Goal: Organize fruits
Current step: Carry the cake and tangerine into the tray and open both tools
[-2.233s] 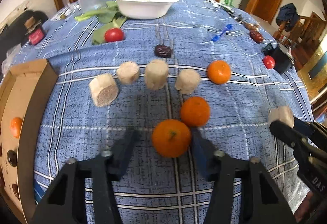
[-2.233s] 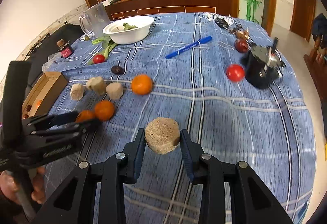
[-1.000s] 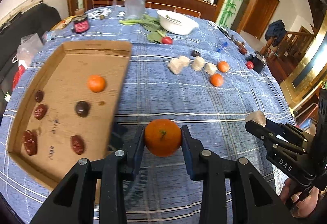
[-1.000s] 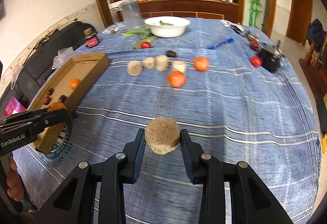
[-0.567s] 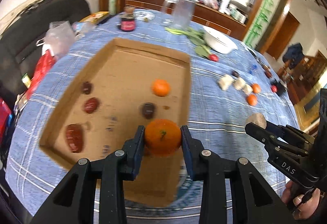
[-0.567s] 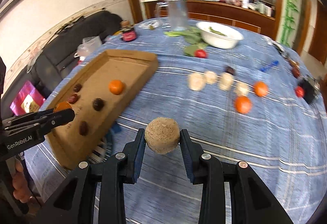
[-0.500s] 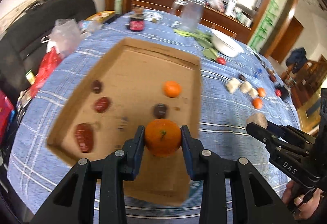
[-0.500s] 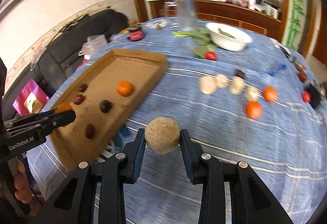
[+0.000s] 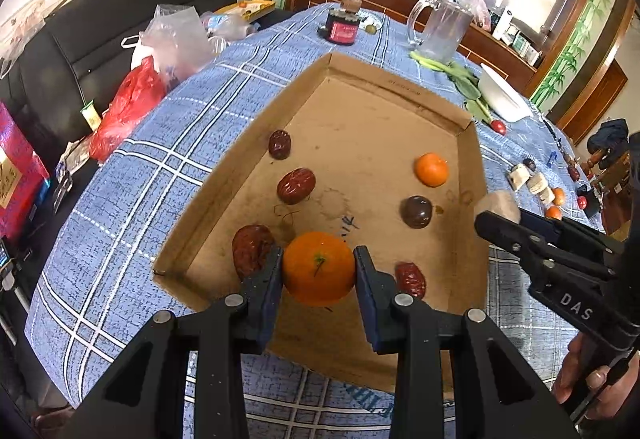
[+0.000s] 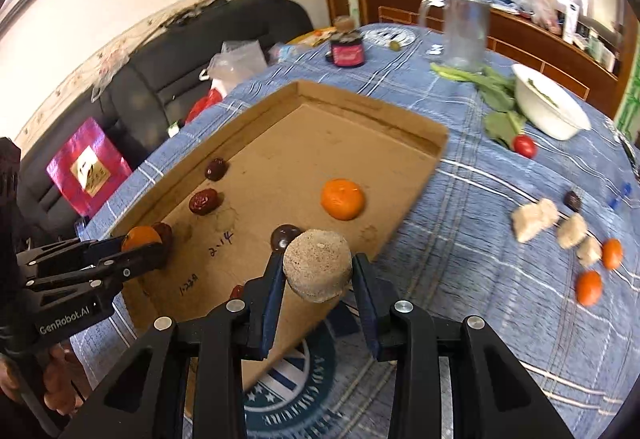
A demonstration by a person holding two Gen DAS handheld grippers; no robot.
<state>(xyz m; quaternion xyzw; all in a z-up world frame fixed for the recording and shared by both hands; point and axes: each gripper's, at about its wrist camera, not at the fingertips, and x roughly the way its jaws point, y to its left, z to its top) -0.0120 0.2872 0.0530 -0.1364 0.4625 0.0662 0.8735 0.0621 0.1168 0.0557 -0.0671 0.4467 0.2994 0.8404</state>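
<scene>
Two grippers are working over a cardboard tray [image 9: 478,175] that is lying on a blue checked tablecloth [image 9: 160,143].

Item 1: the left gripper [image 9: 318,271] is clamping a mandarin [image 9: 319,267] between both finger pads, holding it over the near part of the tray floor; whether the fruit is touching the cardboard cannot be told. A red date [image 9: 251,249] is lying just beside the left finger.

Item 2: the right gripper [image 10: 318,273] is pinching a beige cork-like cylinder [image 10: 318,265] between its pads, hanging over the tray's near right edge.

Tray contents, counted in the left wrist view:
- One loose orange [image 9: 431,169], toward the far right.
- Three wrinkled red dates: the one by the finger, a second [image 9: 296,186] farther in, a third [image 9: 410,279] near, just right of the right finger.
- Two darker round fruits: one [image 9: 279,144] at the far left, one [image 9: 416,211] right of centre, near the orange.

On the cloth to the right of the tray, in the right wrist view:
- Three or four beige chunks [image 10: 534,219] are lying in a row, blurred, so the count is unsure.
- Two oranges, one [image 10: 589,287] nearer, one [image 10: 612,253] just beyond it.
- One dark fruit [image 10: 573,201] beyond the chunks.
- One small tomato [image 10: 524,145] beside green leaves [image 10: 498,99].
- One white bowl [image 10: 548,109], far right.
- One clear jug [image 10: 464,35], far.
- One dark jar [image 10: 347,49] with a pink label, far.
</scene>
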